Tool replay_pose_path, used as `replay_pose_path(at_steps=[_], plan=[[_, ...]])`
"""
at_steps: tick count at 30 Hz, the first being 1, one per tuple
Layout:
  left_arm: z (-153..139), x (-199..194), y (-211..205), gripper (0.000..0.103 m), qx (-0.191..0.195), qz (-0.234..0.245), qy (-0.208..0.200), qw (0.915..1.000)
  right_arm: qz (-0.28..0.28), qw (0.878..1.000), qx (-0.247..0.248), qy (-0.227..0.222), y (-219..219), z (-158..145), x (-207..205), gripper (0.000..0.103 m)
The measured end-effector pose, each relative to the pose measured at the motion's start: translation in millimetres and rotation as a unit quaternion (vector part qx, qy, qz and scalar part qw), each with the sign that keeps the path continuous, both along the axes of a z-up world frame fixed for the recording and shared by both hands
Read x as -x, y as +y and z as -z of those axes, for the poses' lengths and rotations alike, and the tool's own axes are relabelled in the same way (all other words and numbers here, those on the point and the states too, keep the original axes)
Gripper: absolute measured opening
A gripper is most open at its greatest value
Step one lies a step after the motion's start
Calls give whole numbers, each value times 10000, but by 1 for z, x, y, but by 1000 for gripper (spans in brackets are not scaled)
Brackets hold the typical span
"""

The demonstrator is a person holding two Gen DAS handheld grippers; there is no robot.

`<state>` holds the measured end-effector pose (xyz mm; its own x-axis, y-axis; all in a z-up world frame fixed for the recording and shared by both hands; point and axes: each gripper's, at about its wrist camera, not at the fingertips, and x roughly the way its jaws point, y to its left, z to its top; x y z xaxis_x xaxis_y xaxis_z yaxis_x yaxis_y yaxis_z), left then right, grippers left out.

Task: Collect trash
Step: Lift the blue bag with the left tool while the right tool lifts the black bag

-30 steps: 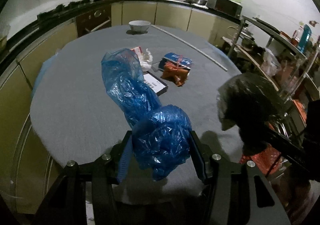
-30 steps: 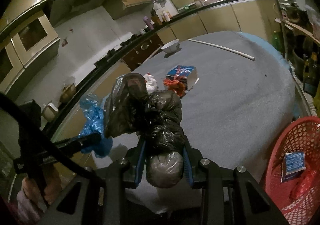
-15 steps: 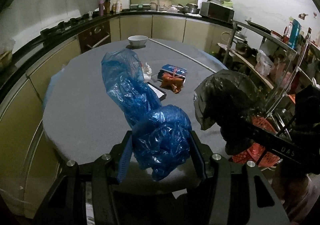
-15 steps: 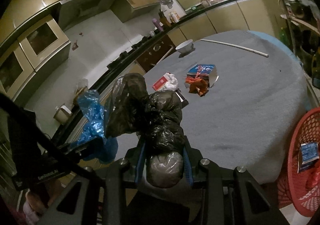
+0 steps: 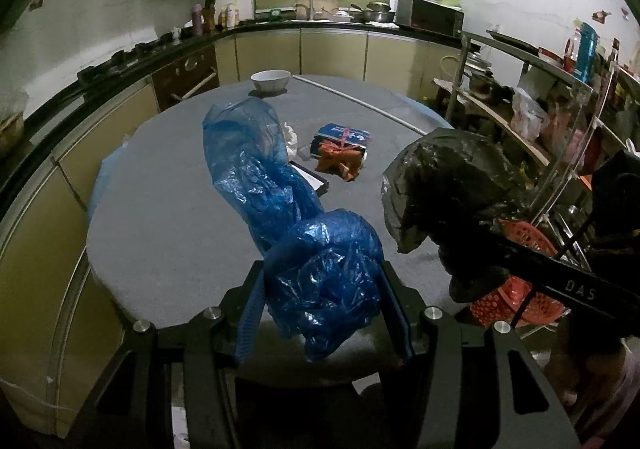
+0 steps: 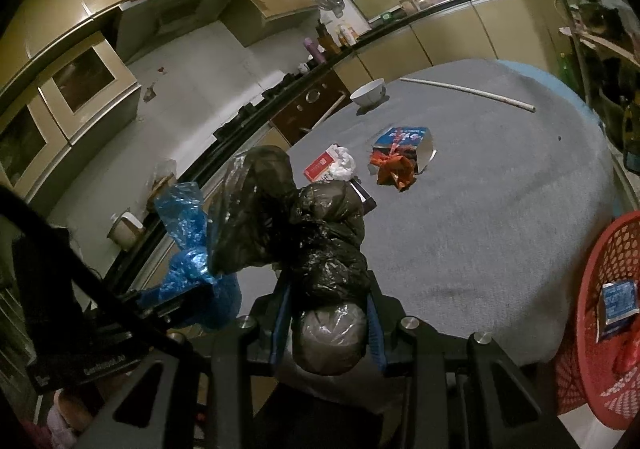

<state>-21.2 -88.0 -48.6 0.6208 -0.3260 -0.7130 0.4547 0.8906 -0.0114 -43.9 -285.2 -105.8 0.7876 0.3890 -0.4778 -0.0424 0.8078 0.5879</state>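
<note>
Only the white letters "DAS" can be read, printed on the right tool [image 5: 472,249] body in the left wrist view; other print is too blurred

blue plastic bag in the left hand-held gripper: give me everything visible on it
The blue plastic bag is thin, translucent, crinkled film, bunched into a wad. The left hand-held gripper is shut on that wad, both pads pressing its sides. A longer, looser section rises up and away from the wad, its upper end puffed and rounded. A tail droops below the jaws. It is held up off the grey table. In the right wrist view it shows beside the black bag.
</note>
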Motion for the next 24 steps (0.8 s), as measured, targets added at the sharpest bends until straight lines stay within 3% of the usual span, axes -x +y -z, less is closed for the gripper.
replay_pose_path(at_steps=[24], plan=[[7,-6,-4,56,-174,360,59,9992,113,9999,-31,-4,-10,2,7,35]])
